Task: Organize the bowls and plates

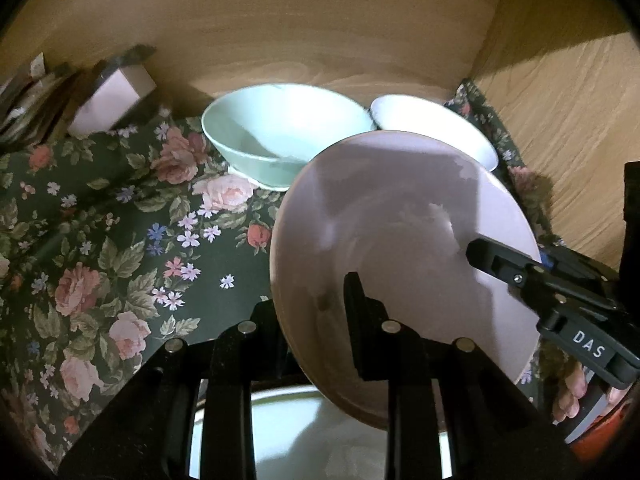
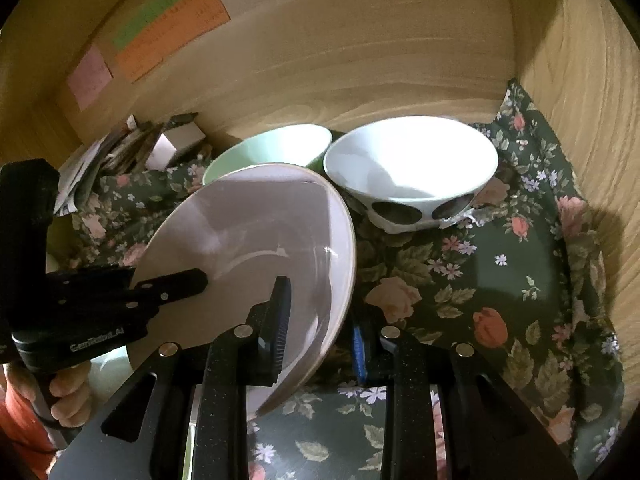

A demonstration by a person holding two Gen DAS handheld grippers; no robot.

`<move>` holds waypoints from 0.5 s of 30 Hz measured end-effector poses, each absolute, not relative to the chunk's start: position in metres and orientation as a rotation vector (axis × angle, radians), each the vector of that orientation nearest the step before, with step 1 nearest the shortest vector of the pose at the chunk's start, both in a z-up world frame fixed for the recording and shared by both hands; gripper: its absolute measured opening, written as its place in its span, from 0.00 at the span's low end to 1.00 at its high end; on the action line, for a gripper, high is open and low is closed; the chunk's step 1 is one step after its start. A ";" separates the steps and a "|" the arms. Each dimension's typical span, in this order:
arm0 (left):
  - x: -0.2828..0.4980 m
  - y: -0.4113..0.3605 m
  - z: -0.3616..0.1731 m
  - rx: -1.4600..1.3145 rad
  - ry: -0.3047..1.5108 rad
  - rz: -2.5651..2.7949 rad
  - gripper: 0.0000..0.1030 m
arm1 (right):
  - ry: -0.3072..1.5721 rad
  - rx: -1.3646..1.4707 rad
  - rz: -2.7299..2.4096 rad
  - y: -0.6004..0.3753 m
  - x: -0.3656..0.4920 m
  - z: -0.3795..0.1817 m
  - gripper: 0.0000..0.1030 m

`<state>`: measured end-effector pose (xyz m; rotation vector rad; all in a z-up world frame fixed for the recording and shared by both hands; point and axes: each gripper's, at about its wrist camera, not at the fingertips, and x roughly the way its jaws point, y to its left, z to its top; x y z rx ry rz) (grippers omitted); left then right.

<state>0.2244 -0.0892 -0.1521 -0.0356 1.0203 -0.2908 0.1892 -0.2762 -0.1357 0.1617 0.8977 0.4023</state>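
Both grippers are gripping the plate (image 1: 400,240) by opposite rims: left gripper (image 1: 316,320) fingers closing on the near-left edge, right gripper (image 2: 320,320) on the right edge. Plate is tilting above the tabletop, bowls (image 2: 408,168) just behind.

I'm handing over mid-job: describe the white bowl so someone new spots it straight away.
Look at the floral cloth spread in the wooden corner. Two bowls sit side by side at the back wall; the white bowl is the right one, nearest the side wall. Unlike the mint-green bowl beside it, it has dark oval spots on its outside.
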 end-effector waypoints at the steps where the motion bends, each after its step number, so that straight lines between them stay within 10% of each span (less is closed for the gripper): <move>1: 0.222 -0.088 -0.148 -0.040 1.011 -0.293 0.24 | 0.891 0.163 0.404 -0.276 0.187 -0.132 0.23; 15: 0.190 -0.060 -0.105 -0.096 0.887 -0.277 0.24 | 0.806 0.127 0.445 -0.256 0.163 -0.098 0.23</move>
